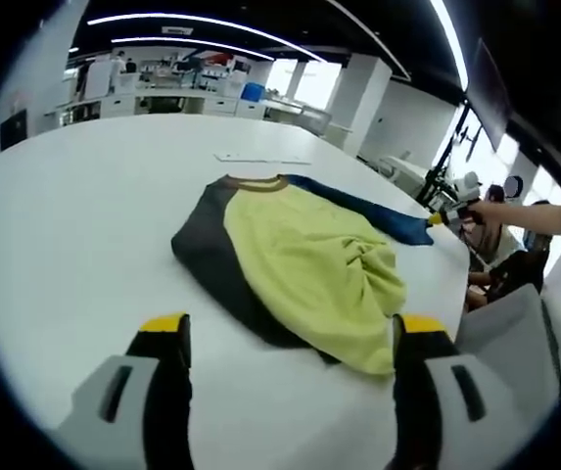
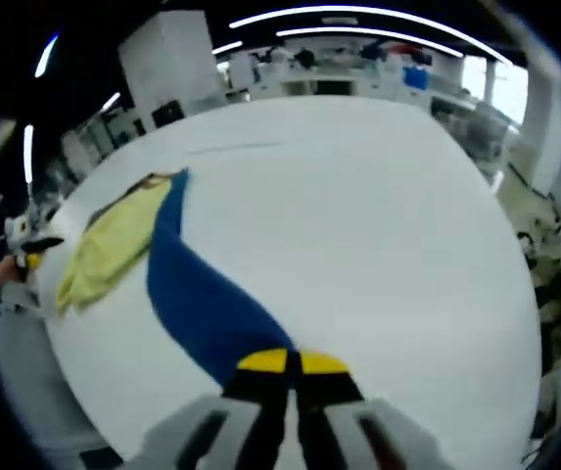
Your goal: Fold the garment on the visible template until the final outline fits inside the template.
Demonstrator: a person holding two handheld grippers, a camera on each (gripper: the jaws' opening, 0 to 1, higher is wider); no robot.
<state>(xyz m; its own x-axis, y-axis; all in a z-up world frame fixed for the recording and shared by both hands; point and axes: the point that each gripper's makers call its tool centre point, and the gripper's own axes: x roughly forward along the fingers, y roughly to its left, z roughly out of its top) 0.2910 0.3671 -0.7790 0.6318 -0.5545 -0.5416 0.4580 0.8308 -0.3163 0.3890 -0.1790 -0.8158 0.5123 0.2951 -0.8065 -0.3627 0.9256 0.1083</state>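
Beyond the garment (image 1: 300, 259), a paper sheet (image 1: 260, 157) lies flat.

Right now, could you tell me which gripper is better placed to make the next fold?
Right. The right gripper is shut on the blue sleeve and could likely carry it over; the left gripper is open, short of the shirt.

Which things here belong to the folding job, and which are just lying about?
Job: T-shirt, yellow-green body with its blue sleeve pinched shut by the right gripper; left gripper, open, empty; white table.
Lying about: background desks and shelves; monitor.
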